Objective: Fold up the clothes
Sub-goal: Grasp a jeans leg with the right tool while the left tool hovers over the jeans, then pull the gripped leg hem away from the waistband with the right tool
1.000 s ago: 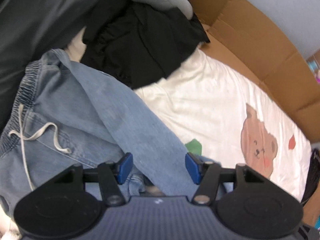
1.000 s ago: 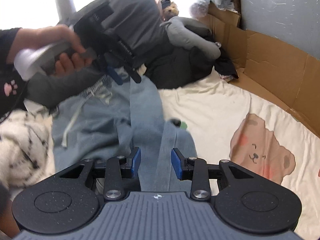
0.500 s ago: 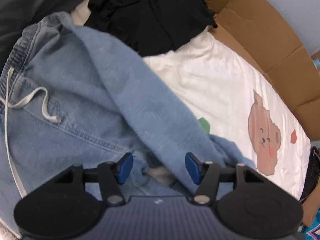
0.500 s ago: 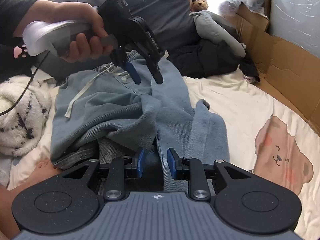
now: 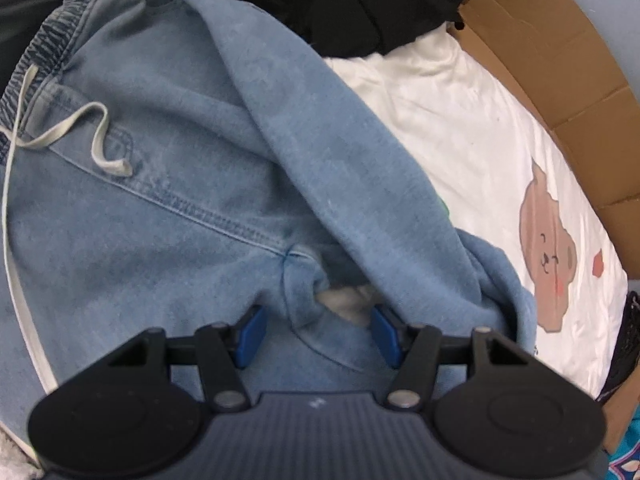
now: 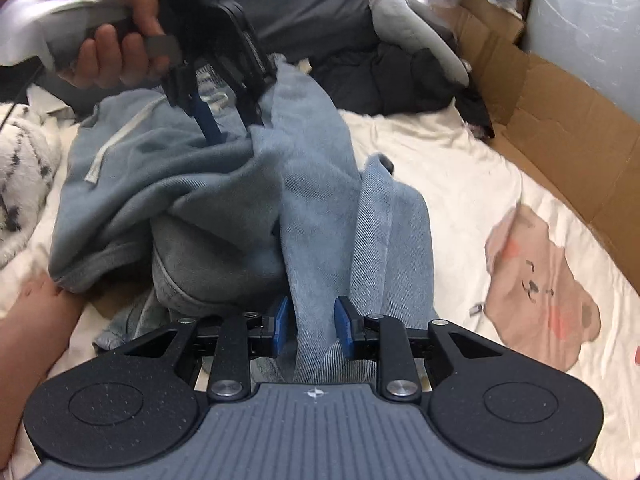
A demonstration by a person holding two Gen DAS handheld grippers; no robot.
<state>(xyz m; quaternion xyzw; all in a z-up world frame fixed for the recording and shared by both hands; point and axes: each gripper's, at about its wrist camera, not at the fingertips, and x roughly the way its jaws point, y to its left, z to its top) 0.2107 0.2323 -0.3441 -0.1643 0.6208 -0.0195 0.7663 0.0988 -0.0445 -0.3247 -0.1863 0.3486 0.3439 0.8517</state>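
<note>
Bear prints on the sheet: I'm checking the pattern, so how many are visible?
1. A single bear print lies on the white sheet, right of the blue jeans, toward the cardboard. More may be hidden under the clothes.

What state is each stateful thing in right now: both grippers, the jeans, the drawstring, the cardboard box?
left gripper: open, fingers straddling the jeans' crotch seam.
right gripper: closed partway around a jeans leg; grip unclear.
jeans: unfolded, bunched, one leg draped over.
drawstring: untied, loose.
cardboard box: flaps open.
black garment: crumpled, unfolded.
</note>
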